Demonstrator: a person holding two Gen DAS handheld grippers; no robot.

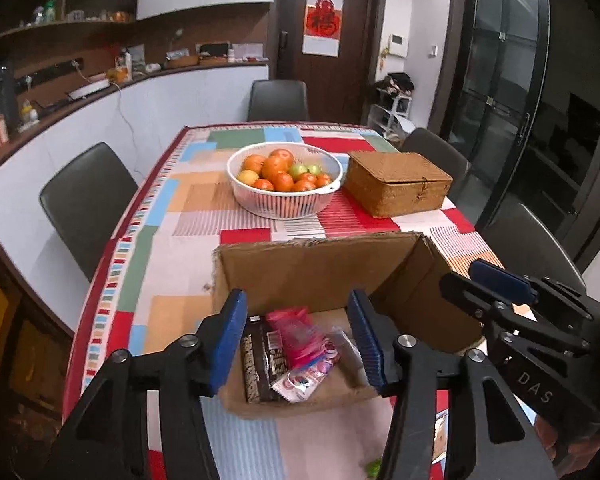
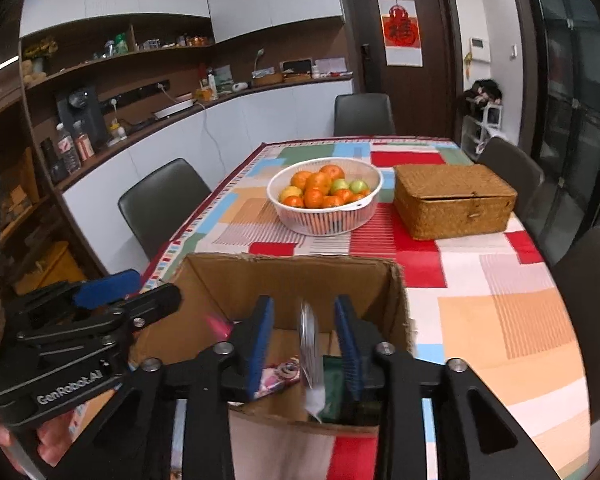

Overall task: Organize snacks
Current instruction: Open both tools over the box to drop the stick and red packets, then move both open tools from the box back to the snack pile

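Nearest my right gripper (image 2: 304, 344): a thin silvery packet (image 2: 310, 350) standing edge-on between the blue pads, long axis vertical, a visible gap each side, so the jaws are narrow but seemingly not clamping it; whether a pad touches it I cannot tell. It hangs over the open cardboard box (image 2: 292, 276), directly ahead and below. My left gripper (image 1: 298, 344) is spread wide and empty over the same box, above the dark chocolate packet (image 1: 256, 368) and pink packet (image 1: 296, 332) lying on the floor. Judgement: right is nearer the drop. Box walls close on both sides; free room is upward. Beyond the far wall: fruit bowl (image 2: 324, 220), wicker box (image 2: 456, 208), on the patterned tablecloth (image 2: 500, 320).
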